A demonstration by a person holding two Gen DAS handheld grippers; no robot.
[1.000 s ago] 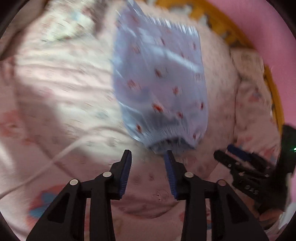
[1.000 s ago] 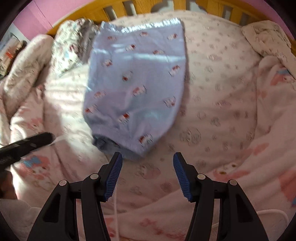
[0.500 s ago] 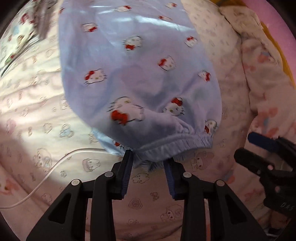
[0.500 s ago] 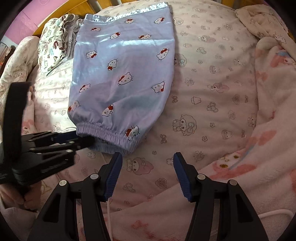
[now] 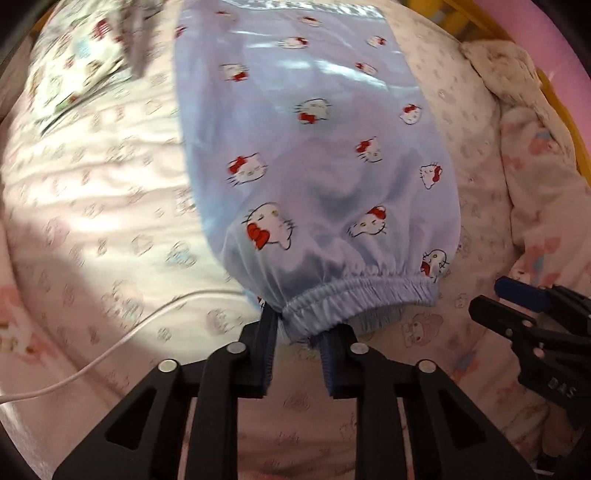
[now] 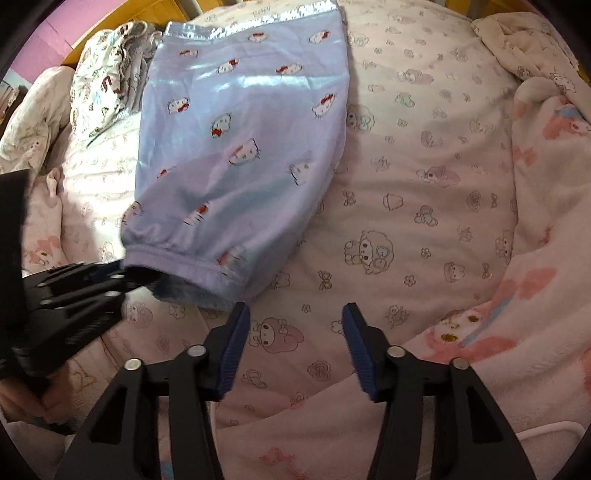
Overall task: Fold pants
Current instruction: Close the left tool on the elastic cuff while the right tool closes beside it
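Note:
Light blue pants (image 5: 314,147) with a cat print lie folded lengthwise on the pink bed sheet (image 6: 424,184), waistband far, elastic cuff (image 5: 362,291) near. My left gripper (image 5: 301,328) points steeply down at the cuff's left corner. Its jaws are closing, with the gathered cuff fabric between the pads and a gap still showing. From the right wrist view the left gripper (image 6: 136,277) reaches the cuff from the left. My right gripper (image 6: 295,314) hovers over bare sheet just right of the cuff. Its jaws are closing a little with nothing between them.
A white cable (image 5: 110,347) runs across the sheet at the left. A pile of patterned clothes (image 6: 103,85) lies at the far left by the wooden bed rail (image 5: 461,18). A fluffy pink blanket (image 6: 535,221) is bunched along the right side.
The left gripper has come down onto the cuff and its jaws have narrowed around the fabric. The right gripper stayed almost still, its jaws slightly narrower.

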